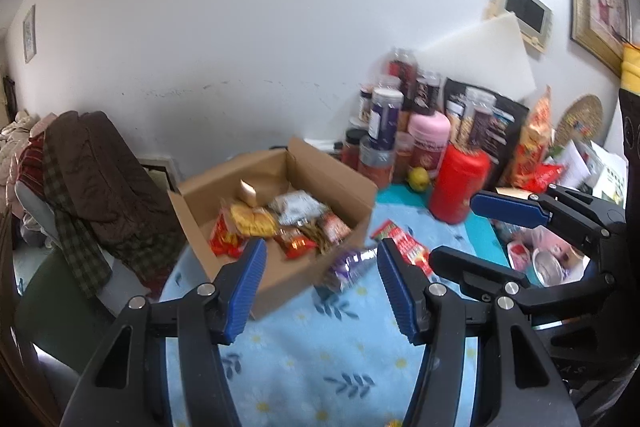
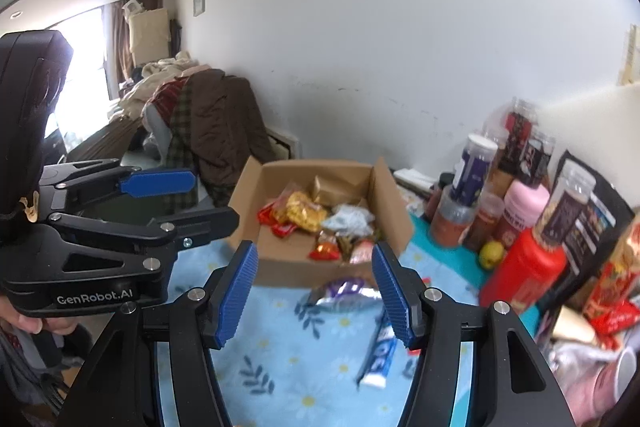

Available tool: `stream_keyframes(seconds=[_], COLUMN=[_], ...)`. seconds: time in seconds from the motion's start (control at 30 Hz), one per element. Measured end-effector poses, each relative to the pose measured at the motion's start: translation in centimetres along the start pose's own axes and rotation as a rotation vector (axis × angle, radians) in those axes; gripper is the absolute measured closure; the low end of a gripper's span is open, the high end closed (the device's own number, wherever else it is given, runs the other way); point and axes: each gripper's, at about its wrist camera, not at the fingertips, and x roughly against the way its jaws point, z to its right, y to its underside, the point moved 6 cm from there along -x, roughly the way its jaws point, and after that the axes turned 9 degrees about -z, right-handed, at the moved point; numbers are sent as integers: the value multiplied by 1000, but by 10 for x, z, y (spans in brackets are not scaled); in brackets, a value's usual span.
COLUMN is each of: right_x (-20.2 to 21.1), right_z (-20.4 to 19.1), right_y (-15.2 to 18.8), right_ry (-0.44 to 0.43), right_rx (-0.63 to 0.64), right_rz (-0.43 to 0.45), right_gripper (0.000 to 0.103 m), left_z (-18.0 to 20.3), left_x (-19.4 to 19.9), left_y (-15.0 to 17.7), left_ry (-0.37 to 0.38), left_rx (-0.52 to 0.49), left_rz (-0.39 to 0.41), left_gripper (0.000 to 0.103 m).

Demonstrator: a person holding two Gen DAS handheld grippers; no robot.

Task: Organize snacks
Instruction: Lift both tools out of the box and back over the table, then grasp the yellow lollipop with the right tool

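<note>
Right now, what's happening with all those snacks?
A person is tidying snacks with two hand-held tools. Both the left gripper and the right gripper are open and hold nothing. The cardboard box already holds several packets. A purple packet lies on the blue tablecloth just outside it.

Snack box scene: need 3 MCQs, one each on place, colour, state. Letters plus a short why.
1. Where does the purple wrapper lie?
A. inside the box
B. on the cloth just in front of the box
C. on top of the red bottle

2. What colour are the gripper pads?
A. blue
B. green
C. white

3. The box is
A. taped shut
B. open and empty
C. open with snacks inside

Key:
1 B: the purple wrapper rests on the tablecloth against the near wall of the box.
2 A: the left gripper and right gripper both have blue ribbed pads.
3 C: flaps stand up and packets show inside.
</note>
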Motion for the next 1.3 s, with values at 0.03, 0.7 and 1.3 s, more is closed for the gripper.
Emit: stream_keyframes(seconds=[0.03, 0.7, 1.3], right_x=[2, -29, -86], right_z=[-3, -51, -67], right_y=[7, 140, 207], right_ry=[-1, -104, -194], right_rx=[0, -25, -47], right_rz=[-4, -203, -396], right_gripper=[43, 43, 59], left_z=[2, 9, 4], left_x=[1, -19, -53], left_y=[6, 124, 177], left_ry=[3, 48, 93], left_rx=[-4, 27, 108], left_rz=[-4, -177, -301], left_gripper=[46, 46, 46])
